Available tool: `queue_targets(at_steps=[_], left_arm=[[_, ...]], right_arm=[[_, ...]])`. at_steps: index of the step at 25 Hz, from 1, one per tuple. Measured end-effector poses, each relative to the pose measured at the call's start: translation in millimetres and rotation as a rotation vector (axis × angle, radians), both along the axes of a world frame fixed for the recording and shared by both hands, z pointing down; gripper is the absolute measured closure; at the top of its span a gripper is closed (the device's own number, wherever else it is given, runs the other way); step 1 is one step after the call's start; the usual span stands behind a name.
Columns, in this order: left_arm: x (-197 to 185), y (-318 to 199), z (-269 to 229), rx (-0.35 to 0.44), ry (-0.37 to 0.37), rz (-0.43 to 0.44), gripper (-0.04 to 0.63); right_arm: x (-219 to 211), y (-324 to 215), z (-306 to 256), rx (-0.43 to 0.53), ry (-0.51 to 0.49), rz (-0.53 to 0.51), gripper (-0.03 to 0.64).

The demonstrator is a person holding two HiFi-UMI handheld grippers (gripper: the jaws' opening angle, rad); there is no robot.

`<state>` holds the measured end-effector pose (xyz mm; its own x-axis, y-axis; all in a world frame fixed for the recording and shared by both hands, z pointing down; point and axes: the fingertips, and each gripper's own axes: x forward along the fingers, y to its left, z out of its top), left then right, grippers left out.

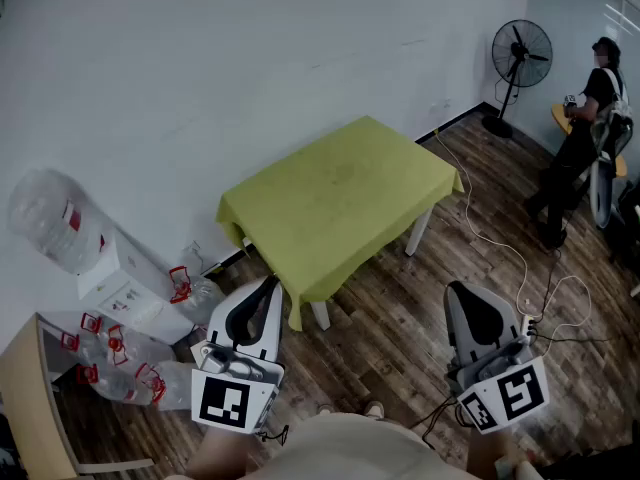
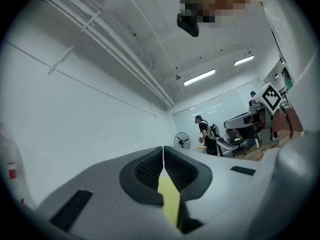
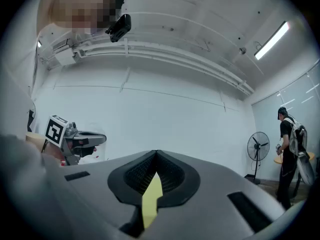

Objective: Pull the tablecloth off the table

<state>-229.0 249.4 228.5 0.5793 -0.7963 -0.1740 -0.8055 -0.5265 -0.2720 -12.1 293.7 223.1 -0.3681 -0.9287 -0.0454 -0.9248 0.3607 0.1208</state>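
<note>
Yellow-green tablecloth (image 1: 340,198) lies spread over table (image 1: 416,234), untouched. Left tongs (image 1: 271,283) and right tongs (image 1: 456,289) both closed, empty, well short. Step: approach. Next: open, pinch near hem

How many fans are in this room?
1. The fan stands on the floor in the far corner, right of the table with the tablecloth, near a standing person. Others might be out of view.

Head view down; gripper views toward fan (image 3: 258,146)
</note>
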Motion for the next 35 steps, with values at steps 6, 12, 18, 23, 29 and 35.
queue_targets(at_steps=[6, 12, 18, 23, 29, 35], left_arm=[[27.8, -1.0, -1.7, -0.047, 0.049, 0.016, 0.569], [41.9, 0.9, 0.4, -0.026, 0.002, 0.006, 0.569], [66.8, 9.8, 5.8, -0.01, -0.02, 0.019, 0.569], [71.5, 12.5, 7.0, -0.033, 0.128, -0.055, 0.342], [80.2, 14.9, 25.9, -0.059, 0.109, -0.095, 0.256], [93.7, -1.0, 46.5, -0.11, 0.095, -0.067, 0.256]], right_arm=[[18.7, -4.7, 5.7, -0.009, -0.012, 0.004, 0.589], [33.7, -1.5, 7.2, -0.009, -0.026, -0.021, 0.588], [56.8, 5.2, 8.8, -0.002, -0.023, -0.041, 0.588], [92.6, 13.8, 1.0, 0.058, -0.146, 0.031, 0.272], [110.7, 16.6, 15.2, 0.032, -0.105, 0.061, 0.272], [116.9, -0.4, 36.9, -0.012, -0.098, 0.073, 0.272]])
